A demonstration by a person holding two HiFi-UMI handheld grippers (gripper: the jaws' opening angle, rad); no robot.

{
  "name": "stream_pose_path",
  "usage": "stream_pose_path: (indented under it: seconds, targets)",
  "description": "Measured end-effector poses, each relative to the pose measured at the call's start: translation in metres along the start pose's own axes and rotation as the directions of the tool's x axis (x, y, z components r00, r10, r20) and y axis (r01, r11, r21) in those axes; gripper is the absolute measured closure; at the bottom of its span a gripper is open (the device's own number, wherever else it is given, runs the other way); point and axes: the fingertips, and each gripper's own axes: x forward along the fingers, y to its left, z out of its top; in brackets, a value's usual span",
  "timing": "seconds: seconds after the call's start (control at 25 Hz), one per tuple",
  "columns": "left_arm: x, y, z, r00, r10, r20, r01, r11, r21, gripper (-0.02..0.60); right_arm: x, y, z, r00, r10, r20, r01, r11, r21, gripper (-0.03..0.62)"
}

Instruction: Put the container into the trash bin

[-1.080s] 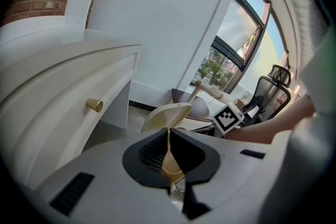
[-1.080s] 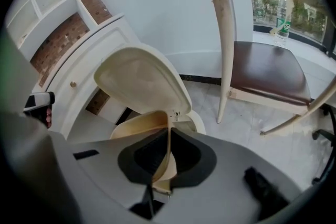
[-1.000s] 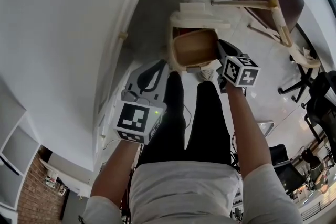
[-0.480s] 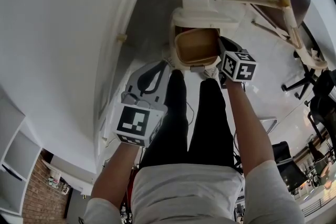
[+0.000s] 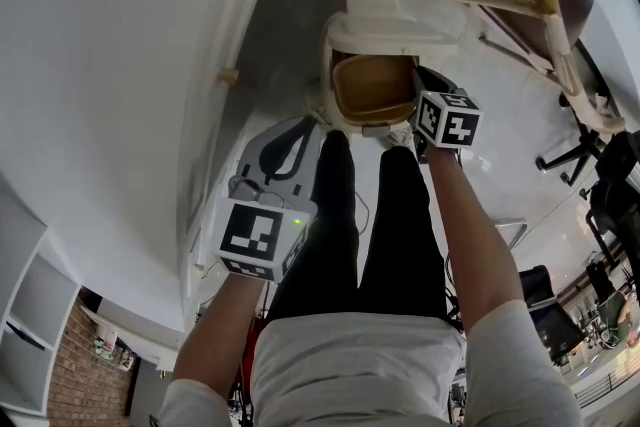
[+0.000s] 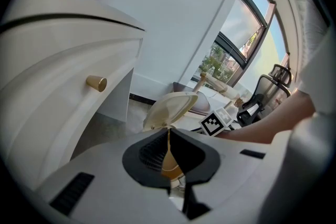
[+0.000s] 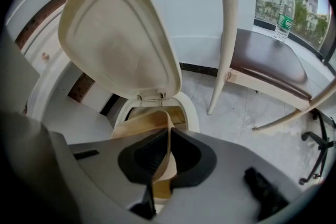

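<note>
Two grippers show in the head view, and only one is at work. Our right gripper [image 5: 418, 87] is clamped on the near wall of the tan container [image 5: 372, 87]. The container hangs at the mouth of the trash bin [image 5: 338, 45], whose lid [image 5: 400, 15] is tipped up behind it. Our left gripper [image 5: 300, 130] hangs beside our leg, well apart from the bin.

From the left gripper view, its jaws are pressed together. The tan sliver in the slit between them is probably the far container seen through the gap, though we cannot be sure. Beyond them stand the raised lid and the right gripper's marker cube [image 6: 211, 124].

From the right gripper view, the jaws pinch the container's thin wall edge-on. The rest of the container lies over the bin's opening, under the open lid. A chair [image 7: 268, 63] stands to the right.

We judge the task nearly done: the lid is up and the container is at the opening. Lowering it in and letting go remain.
</note>
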Motion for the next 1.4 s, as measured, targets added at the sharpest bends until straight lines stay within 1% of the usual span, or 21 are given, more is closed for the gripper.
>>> stream_pose_path:
  seconds: [0.4, 0.68, 0.72, 0.76, 0.8, 1.4]
  targets:
    - [0.004, -0.003, -0.007, 1.000, -0.010, -0.009, 0.010, 1.000, -0.014, 0.555, 0.004, -0.003, -0.005, 0.999, -0.028, -0.025, 0.027, 0.999, -0.022, 0.556]
    - [0.003, 0.000, -0.010, 1.000, -0.005, -0.010, 0.005, 1.000, -0.014, 0.555, 0.012, 0.000, -0.012, 1.000, 0.006, -0.030, -0.006, 1.000, -0.008, 0.554]
    - [0.003, 0.001, -0.010, 1.000, -0.004, -0.011, 0.004, 1.000, -0.014, 0.555, 0.013, 0.001, -0.013, 0.999, 0.015, -0.032, -0.015, 1.000, -0.012, 0.533]
    - [0.003, 0.001, -0.011, 1.000, -0.002, -0.012, 0.002, 1.000, -0.014, 0.555, 0.014, 0.003, -0.015, 0.999, 0.021, -0.036, -0.022, 1.000, -0.016, 0.471]
    - [0.002, 0.002, -0.012, 1.000, -0.001, -0.013, 0.001, 1.000, -0.015, 0.555, 0.015, 0.004, -0.017, 0.999, 0.026, -0.042, -0.026, 0.999, -0.020, 0.453]
    - [0.005, -0.008, -0.012, 1.000, -0.009, -0.012, 0.009, 1.000, -0.013, 0.555, 0.011, 0.003, -0.026, 0.997, 0.028, -0.069, -0.031, 0.999, -0.040, 0.437]
